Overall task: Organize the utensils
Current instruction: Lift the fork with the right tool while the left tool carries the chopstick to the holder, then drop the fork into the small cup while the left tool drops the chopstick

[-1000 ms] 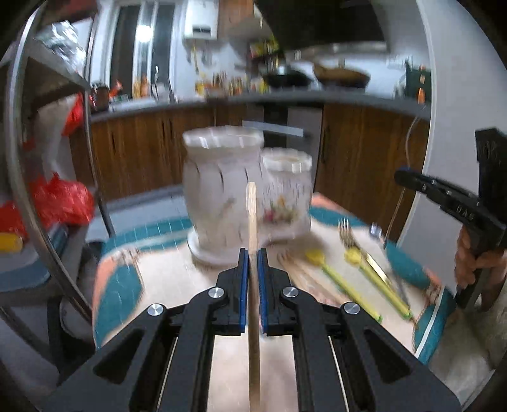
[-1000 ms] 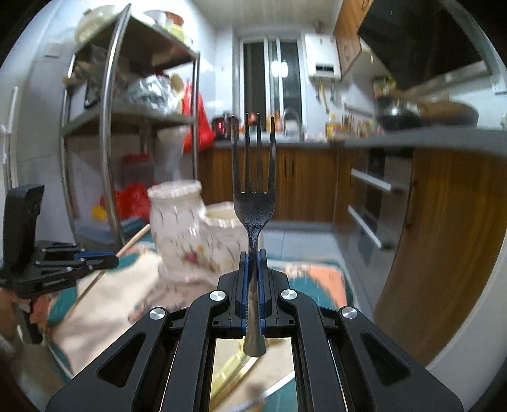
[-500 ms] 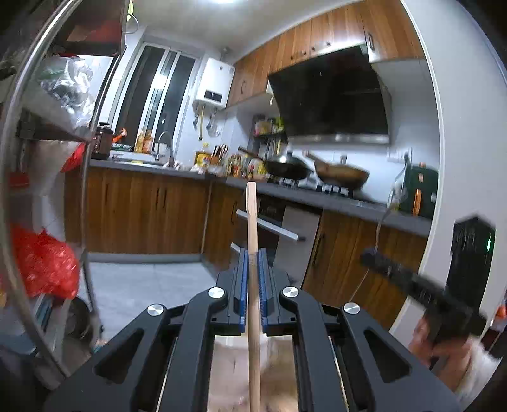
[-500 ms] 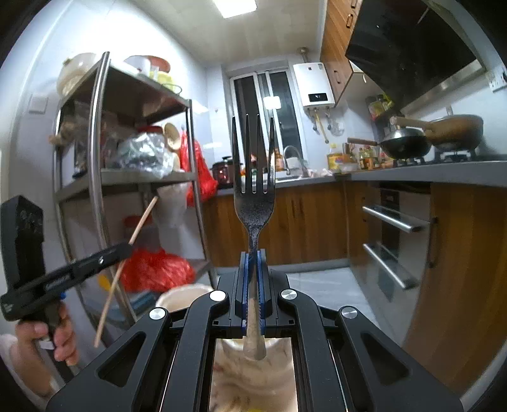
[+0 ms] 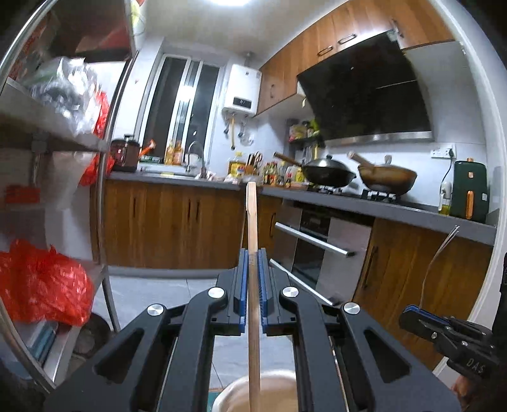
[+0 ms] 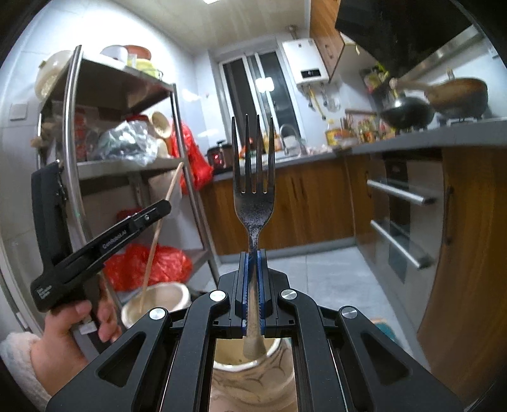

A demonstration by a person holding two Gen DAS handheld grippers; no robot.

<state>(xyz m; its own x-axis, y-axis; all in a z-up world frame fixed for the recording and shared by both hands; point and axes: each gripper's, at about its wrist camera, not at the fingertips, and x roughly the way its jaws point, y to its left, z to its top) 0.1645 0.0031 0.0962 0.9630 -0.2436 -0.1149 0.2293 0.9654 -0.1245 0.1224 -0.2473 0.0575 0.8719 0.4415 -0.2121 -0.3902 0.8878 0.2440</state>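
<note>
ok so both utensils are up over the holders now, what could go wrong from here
1. The left gripper holds the chopstick tilted, its lower end at the mouth of one holder; released at that slant it might catch the rim or tip out.
2. The right gripper pinches the fork low on its handle, tines up; the top-heavy fork could swivel in the pads.
3. The other holder is mostly hidden beneath that gripper, so aiming may be off.

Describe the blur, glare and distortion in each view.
Left wrist view: fisheye bends the shelf rack; ceiling light blows out; woks slightly smeared; chopstick sharp. Right wrist view: counter curves; window light glares; fork crisp; jar beneath soft.
</note>
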